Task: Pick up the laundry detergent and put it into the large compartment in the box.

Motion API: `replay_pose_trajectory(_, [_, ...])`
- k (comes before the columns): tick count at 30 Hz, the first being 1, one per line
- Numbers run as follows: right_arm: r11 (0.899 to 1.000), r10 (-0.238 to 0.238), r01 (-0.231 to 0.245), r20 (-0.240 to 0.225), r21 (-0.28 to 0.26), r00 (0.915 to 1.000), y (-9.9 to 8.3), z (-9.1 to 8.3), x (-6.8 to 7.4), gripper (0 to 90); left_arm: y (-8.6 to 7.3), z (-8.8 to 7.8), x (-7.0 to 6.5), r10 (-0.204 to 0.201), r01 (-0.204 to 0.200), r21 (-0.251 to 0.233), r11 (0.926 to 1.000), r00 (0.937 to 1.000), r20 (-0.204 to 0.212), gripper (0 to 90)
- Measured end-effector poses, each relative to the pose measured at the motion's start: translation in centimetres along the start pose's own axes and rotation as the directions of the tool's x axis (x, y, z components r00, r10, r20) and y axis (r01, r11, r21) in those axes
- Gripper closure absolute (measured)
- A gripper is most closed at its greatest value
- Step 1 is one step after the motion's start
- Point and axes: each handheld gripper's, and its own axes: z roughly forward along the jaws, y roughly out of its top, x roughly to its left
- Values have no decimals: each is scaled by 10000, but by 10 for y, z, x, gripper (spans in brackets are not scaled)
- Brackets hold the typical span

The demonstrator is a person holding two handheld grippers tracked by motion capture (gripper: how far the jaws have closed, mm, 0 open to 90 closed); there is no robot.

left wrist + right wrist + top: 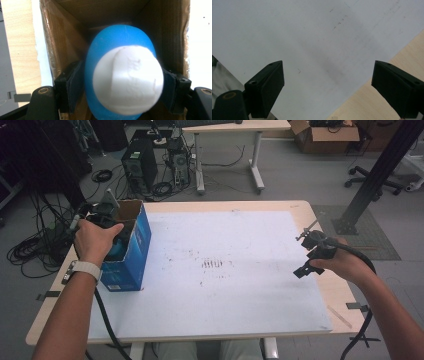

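Note:
A blue cardboard box [131,251] with an open brown top stands at the table's left edge. My left gripper [102,217] reaches into the box mouth [75,30]. Its jaws are shut on a blue and white rounded object [125,80], white end towards the camera, held just inside the box. A bit of the blue object [116,250] shows under the hand in the high view. My right gripper [312,252] hovers over the white sheet's right edge; in the right gripper view it [328,87] stands wide open with nothing between its jaws.
A white sheet [220,270] covers most of the wooden table [305,212], with dark smudges [212,264] near its middle. Beyond the table stand computer towers [140,165], cables, a second desk [235,127] and a black metal post [375,175].

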Motion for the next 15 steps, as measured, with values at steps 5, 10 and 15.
replay_pose_trajectory(5, [10000, -6, 6, 7, -34, 10000, -1, -1, 1, 113, 1, -7, -1, 72, -72, -140, 9999, 10000, 40, 248])
replay_pose_trajectory(10, [10000, 0, 0, 14, -39, 10000, -2, -2, 1, 113, 1, -12, -4, 167, -167, -186, 9997, 9999, -7, 248])
replay_pose_trajectory(15, [10000, 16, -16, 35, -90, 10000, -3, -4, 1, 113, 2, -19, -4, 167, -168, -252, 9995, 9998, -57, 238])
